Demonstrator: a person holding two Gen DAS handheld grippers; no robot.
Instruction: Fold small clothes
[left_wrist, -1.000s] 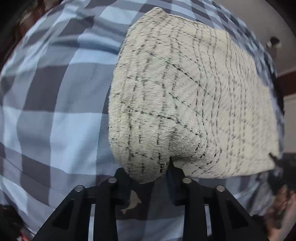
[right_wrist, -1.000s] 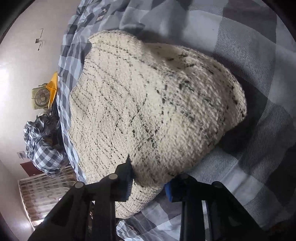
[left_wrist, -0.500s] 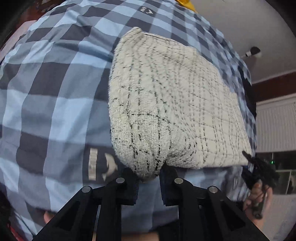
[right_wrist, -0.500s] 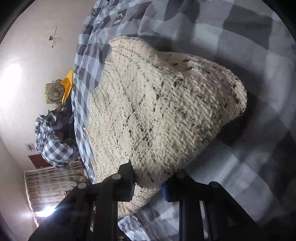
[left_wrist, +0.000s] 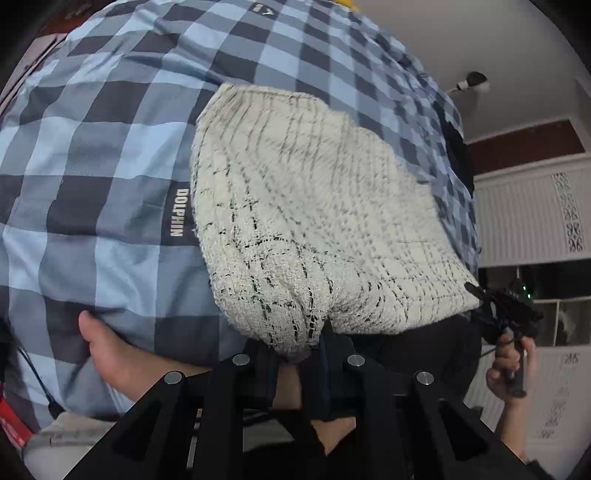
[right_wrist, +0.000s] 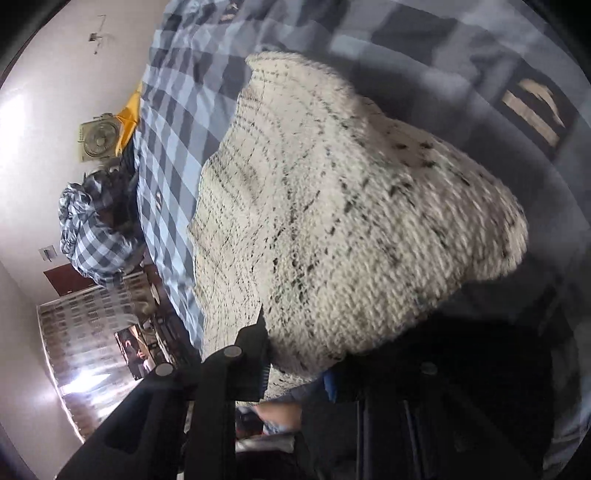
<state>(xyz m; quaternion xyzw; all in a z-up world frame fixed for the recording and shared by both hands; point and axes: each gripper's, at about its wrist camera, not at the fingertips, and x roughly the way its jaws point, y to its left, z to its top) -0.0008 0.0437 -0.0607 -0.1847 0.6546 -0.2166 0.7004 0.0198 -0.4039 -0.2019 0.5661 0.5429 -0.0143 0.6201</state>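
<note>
Gripping: my left gripper (left_wrist: 297, 354) and right gripper (right_wrist: 295, 373) each pinch the cream black-flecked knitted cloth (left_wrist: 314, 221).
Surface: blue checked bedcover (left_wrist: 110, 129).
Room: white walls, box fan (right_wrist: 99, 136).
Hidden: right view blurred.

1. The left tongs (left_wrist: 297, 354) are matte black, with angular, triangular cut-out frames and two fingers.
2. Four round silver screw heads sit in a row across the frame in the left wrist view.
3. The right tongs (right_wrist: 295, 373) have the same black build, with a blue pad on the finger at about 3 o'clock.
4. At 4 o'clock in the left wrist view, a bare-skinned hand (left_wrist: 508, 373) wraps a black handle.
5. A small green light glows on that handle's top.
</note>
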